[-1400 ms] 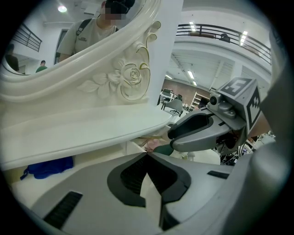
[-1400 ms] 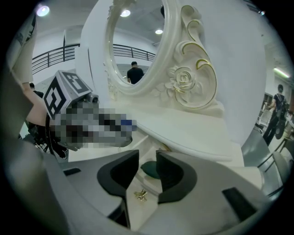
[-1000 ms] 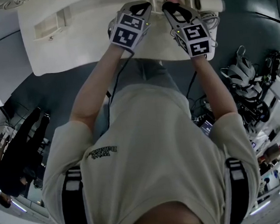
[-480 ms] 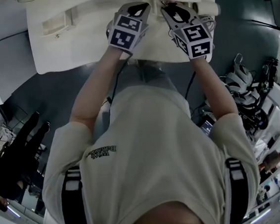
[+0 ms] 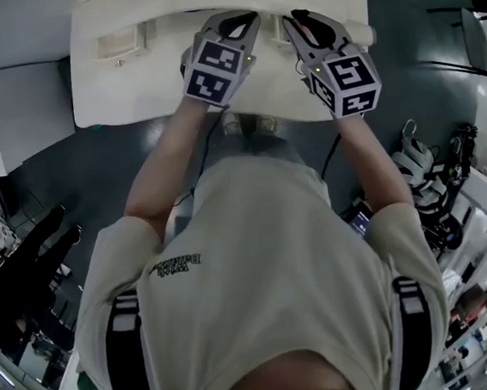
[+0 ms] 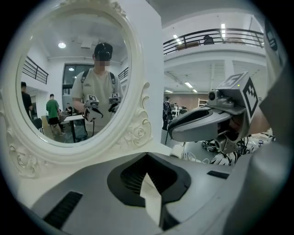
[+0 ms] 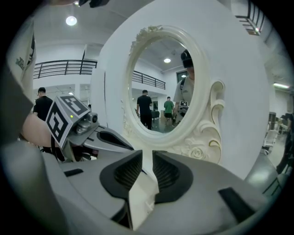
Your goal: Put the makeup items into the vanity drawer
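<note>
Vanity (image 5: 129, 89), head view: white, it lies across the far side of the scene, straight ahead of the person (image 5: 260, 274). Both arms reach out to its near right part. The left gripper (image 5: 238, 21) and the right gripper (image 5: 299, 21) sit side by side there, tips pointing far, each with its marker cube facing up. A shallow rectangular recess (image 5: 119, 43) shows in the top, to the left of the 2 grippers. No makeup item or drawer can be made out from here.

Left gripper view: the jaws meet at their tips, clenched. A thin white sliver (image 6: 151, 197) shows in the hollow between the pads; I cannot tell what it is. Beyond stands an oval mirror (image 6: 69, 82) in a carved white frame (image 6: 138, 133), reflecting the person with both grippers raised. The right gripper shows at the right, near and level.

Right gripper view: the jaws stand a narrow gap apart and are closing. White vanity surface fills the gap, and the pads do not visibly press on it. The mirror rises just beyond, and the left gripper shows at the left.
</note>
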A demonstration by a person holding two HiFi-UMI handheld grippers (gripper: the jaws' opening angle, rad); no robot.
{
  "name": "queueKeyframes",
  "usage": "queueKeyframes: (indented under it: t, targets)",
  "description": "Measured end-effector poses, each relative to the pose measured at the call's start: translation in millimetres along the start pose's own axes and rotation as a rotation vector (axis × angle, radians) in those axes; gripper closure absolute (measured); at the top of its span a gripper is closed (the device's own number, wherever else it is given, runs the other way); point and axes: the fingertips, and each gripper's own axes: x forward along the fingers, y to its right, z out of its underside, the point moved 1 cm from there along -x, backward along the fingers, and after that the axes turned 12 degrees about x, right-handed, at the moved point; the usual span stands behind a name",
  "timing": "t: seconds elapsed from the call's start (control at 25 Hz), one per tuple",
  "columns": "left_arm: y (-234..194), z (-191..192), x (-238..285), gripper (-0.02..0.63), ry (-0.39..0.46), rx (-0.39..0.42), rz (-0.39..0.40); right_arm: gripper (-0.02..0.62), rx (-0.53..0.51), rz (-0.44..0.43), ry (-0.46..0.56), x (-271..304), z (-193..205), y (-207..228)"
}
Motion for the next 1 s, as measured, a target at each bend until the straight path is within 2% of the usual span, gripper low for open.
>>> queueKeyframes:
  t: [0.28,0.4,0.56,0.72,1.0]
  targets:
    - [-13.5,-47.3,-60.5,0.592,0.114,0.033,-0.085,0.54,-0.043,-0.037,0.117,-32.5,-51.8,-35.3]
    - [-16.7,-69.2,-89.8,0.592,0.171,0.054,-0.125,0.566,-0.054,-0.067,0.167,-49.4,-71.5,-54.1]
    - [-18.1,-91.7,-125.5,0.591,0.235,0.074,-0.168,0.566,-0.063,-0.12,0.227,-71.1,-95.9,-82.8]
    - [-16.5,-107.1,-156.3,0.592,0.279,0.093,-0.208,0.589,-0.066,-0.179,0.28,-92.2,-116.3,-112.2]
    - [-11.7,-116.7,-202.2,0.591,0.318,0.115,-0.265,0.589,-0.056,-0.272,0.326,-116.2,-130.5,-150.2]
